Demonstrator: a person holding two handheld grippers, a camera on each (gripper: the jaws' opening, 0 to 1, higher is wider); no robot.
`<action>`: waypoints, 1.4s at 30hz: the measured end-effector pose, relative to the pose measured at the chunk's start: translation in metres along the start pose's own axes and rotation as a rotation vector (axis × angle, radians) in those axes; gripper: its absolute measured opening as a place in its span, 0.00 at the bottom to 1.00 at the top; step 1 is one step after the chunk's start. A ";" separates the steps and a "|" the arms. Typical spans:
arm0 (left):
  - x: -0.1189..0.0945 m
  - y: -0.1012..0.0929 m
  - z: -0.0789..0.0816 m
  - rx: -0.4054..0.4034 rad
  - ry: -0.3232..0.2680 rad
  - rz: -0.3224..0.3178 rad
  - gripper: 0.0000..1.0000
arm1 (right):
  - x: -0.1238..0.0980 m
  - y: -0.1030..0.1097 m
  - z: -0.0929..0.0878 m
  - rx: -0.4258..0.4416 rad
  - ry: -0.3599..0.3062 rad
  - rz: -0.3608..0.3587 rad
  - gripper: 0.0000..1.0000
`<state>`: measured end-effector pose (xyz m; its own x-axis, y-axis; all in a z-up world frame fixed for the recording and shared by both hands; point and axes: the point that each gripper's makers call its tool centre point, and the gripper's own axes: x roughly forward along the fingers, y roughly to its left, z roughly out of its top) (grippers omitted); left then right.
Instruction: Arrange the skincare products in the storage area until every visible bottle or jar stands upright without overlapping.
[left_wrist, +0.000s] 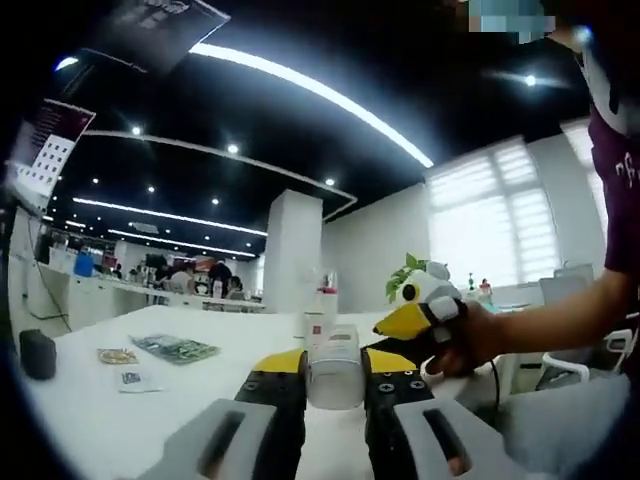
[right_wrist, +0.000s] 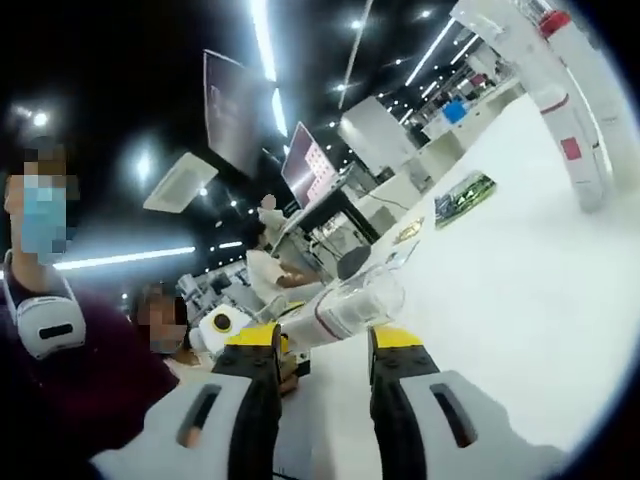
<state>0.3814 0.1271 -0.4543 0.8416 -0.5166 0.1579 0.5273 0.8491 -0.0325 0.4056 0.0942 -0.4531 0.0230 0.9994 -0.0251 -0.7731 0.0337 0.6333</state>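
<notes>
My left gripper (left_wrist: 335, 368) is shut on a white bottle with a clear cap (left_wrist: 335, 372), seen end-on between its yellow-tipped jaws and lifted above the white table (left_wrist: 200, 400). In the right gripper view the same bottle (right_wrist: 345, 305) lies sideways in the air, red band showing, just beyond my right gripper (right_wrist: 322, 345), whose jaws stand wide apart around nothing. A hand (left_wrist: 475, 338) holds the right gripper (left_wrist: 412, 318) right of the bottle. Another white bottle with a red label (left_wrist: 320, 315) stands upright further back. Tall white bottles (right_wrist: 560, 90) rise at the upper right.
Green sachets (left_wrist: 175, 348) (right_wrist: 465, 195), small packets (left_wrist: 117, 355) and a dark block (left_wrist: 38, 353) lie on the table's left side. A plant (left_wrist: 405, 275) stands behind. A person in a dark red top (right_wrist: 80, 400) is close by.
</notes>
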 end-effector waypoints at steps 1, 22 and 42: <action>0.000 0.000 -0.001 0.017 0.012 0.011 0.19 | 0.002 0.002 0.000 0.022 -0.003 0.004 0.33; 0.009 0.005 -0.029 0.105 0.147 0.066 0.20 | 0.021 -0.008 -0.004 -0.032 -0.023 -0.095 0.24; 0.011 0.011 -0.046 0.115 0.249 0.129 0.21 | 0.035 0.013 0.003 -0.498 -0.089 -0.111 0.18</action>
<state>0.4021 0.1258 -0.4987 0.9110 -0.4028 -0.0881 0.4094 0.9090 0.0777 0.3984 0.1293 -0.4440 0.1593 0.9872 0.0078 -0.9703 0.1551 0.1854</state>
